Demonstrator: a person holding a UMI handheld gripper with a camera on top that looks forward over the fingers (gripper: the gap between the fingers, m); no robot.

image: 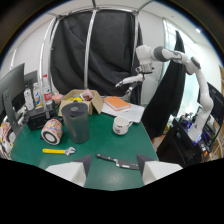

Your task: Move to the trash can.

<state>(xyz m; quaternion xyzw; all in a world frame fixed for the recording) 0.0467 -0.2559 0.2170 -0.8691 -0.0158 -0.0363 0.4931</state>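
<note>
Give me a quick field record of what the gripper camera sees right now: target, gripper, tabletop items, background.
target: dark grey trash can, upright on the green table, beyond the fingers
gripper: gripper open, nothing between the fingers
just ahead of fingers: knife
near can: yellow wrench, roll of tape, cardboard box behind it
other items: white mug, orange book, bottles
background: white robot arm, black curtain

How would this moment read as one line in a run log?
gripper: open, empty | trash can: upright on green table, beyond fingers | knife: just ahead of fingers | can not reached
</note>
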